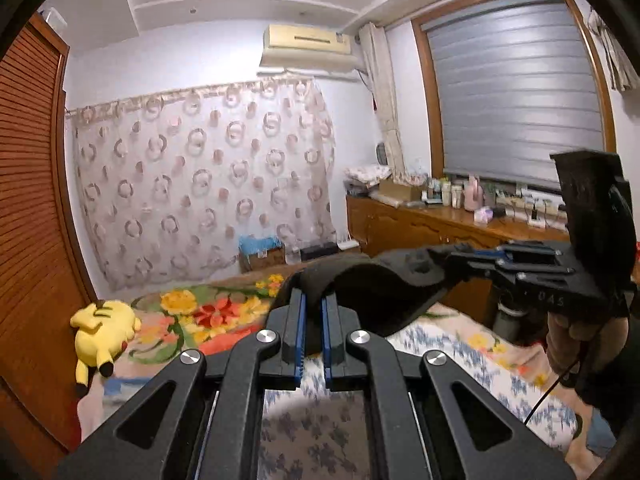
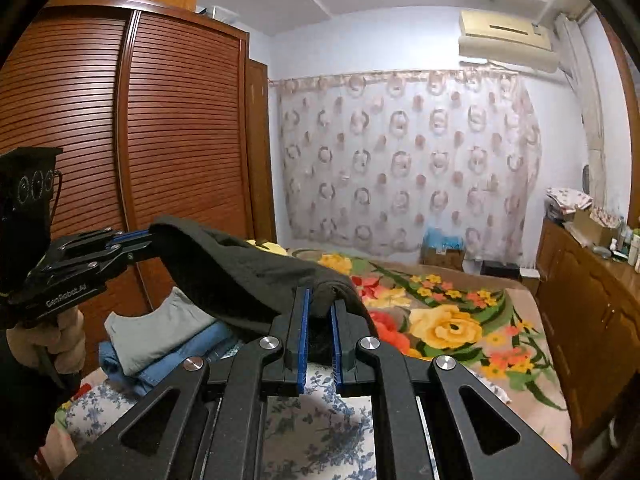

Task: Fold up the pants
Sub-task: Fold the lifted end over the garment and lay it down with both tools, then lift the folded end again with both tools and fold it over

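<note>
A pair of black pants (image 1: 372, 284) hangs in the air above the bed, stretched between both grippers. My left gripper (image 1: 314, 300) is shut on one end of the cloth, which bulges up between its blue pads. In the left wrist view the right gripper (image 1: 460, 250) comes in from the right, pinching the other end, with a hand below it. In the right wrist view my right gripper (image 2: 320, 300) is shut on the black pants (image 2: 240, 272), and the left gripper (image 2: 148, 240) holds the far end at the left. The lower part of the pants is hidden behind the fingers.
A bed (image 2: 448, 320) with a flowered blanket lies below. Folded grey and blue clothes (image 2: 160, 332) are stacked at its left side. A yellow plush toy (image 1: 104, 324) lies by the slatted wooden wardrobe (image 2: 160, 120). A cluttered wooden dresser (image 1: 432, 220) stands at the right under the window.
</note>
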